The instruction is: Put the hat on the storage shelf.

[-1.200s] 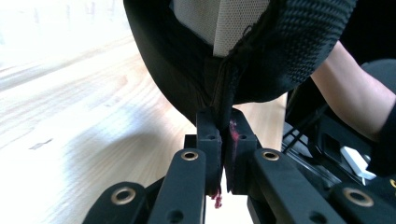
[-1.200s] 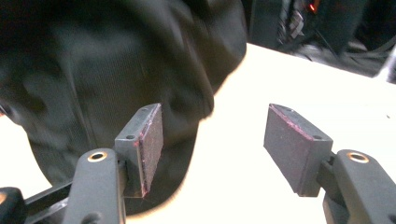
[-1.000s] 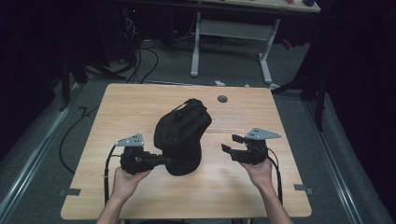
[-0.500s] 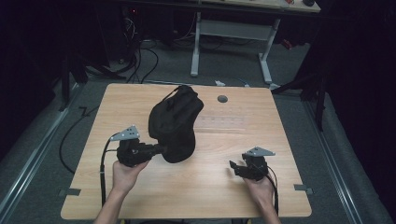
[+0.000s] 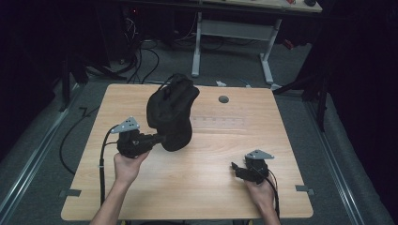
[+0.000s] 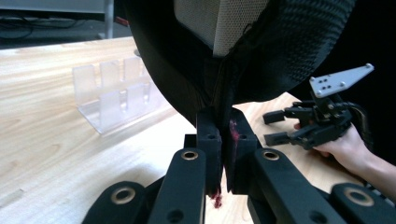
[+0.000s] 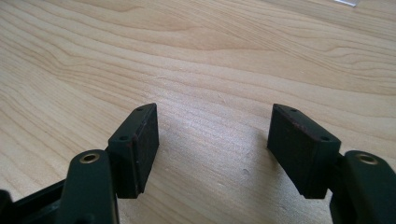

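The left gripper (image 5: 157, 139) pinches only a thin fabric edge of the black backpack (image 5: 170, 112) toward the tabletop's (image 5: 206, 187) far-left corner, so it could slip free, while the right gripper (image 5: 237, 169) rests wide, empty.

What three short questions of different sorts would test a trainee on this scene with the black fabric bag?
1. True or false: the left tool is shut on the black fabric bag.
2. What lies between the right tool's jaws?
A. a bag strap
B. nothing but bare light wooden table
C. a cable
3. Fill in: the clear plastic slotted rack stands on the ____.

Key: 1 true; 2 B; 3 table.
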